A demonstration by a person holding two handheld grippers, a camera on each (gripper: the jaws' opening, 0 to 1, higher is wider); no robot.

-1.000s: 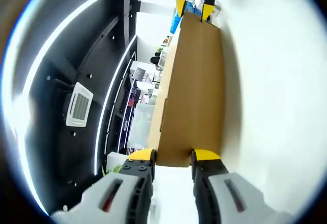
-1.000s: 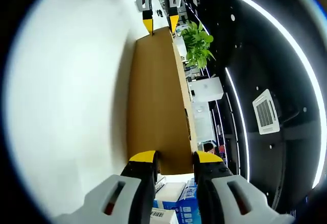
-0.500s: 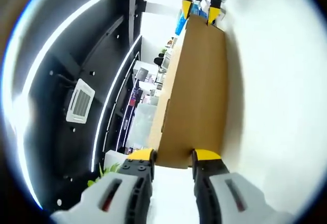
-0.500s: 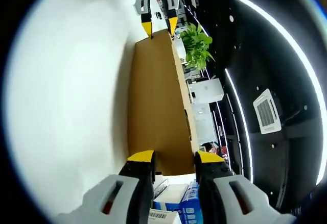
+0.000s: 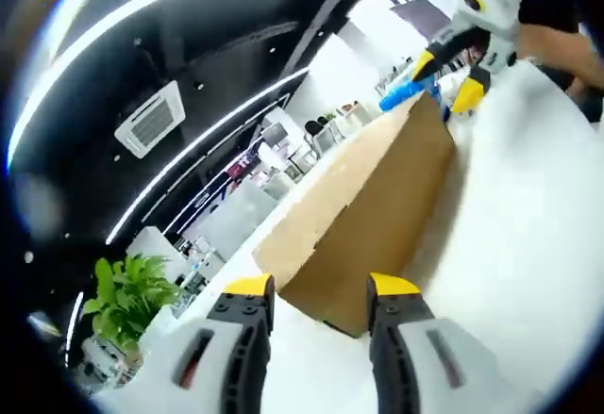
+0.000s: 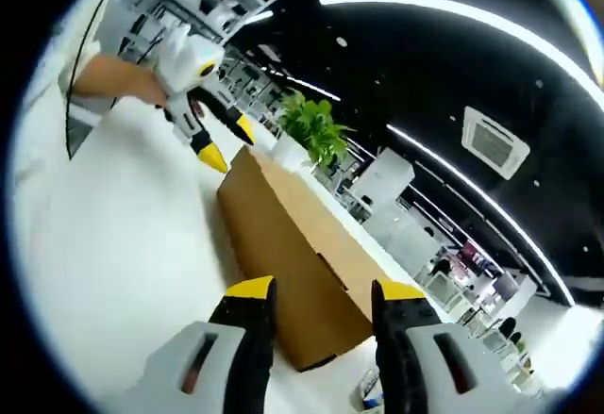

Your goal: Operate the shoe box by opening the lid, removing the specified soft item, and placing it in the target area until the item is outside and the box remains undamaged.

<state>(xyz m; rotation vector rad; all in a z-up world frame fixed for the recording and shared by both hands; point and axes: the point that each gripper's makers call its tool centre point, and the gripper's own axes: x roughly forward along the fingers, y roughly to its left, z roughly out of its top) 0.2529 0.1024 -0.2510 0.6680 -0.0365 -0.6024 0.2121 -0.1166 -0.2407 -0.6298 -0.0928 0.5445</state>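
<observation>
Spanning both views, the white table surface (image 5: 528, 244) carries the long brown cardboard shoe box (image 5: 368, 216), which is the largest object on it and lies lengthwise between my two claws. In the left gripper view the box runs from just ahead of my jaws up toward the upper right; in the right gripper view it runs from my jaws toward the upper left. Its lid is closed, so I cannot see any soft item; the contents are hidden.

My left gripper (image 5: 311, 287) sits at the near end of the box. Its yellow-tipped jaws stand apart, straddling the lower corner of that end. I cannot tell whether the tips touch the cardboard.

My right gripper (image 6: 316, 289) sits at the opposite end of the box. Its jaws are likewise spread, with the corner of the box end between them, and contact is again not determinable.

Each claw also appears at the far end of the box in the other's view, white-bodied with yellow tips, close to the box's top corner.

A person's forearm (image 6: 113, 79) extends behind the left gripper in the right gripper view.

A green potted plant (image 6: 311, 126) stands beyond the box.

A square ceiling vent (image 5: 151, 117) is set in the black ceiling.
</observation>
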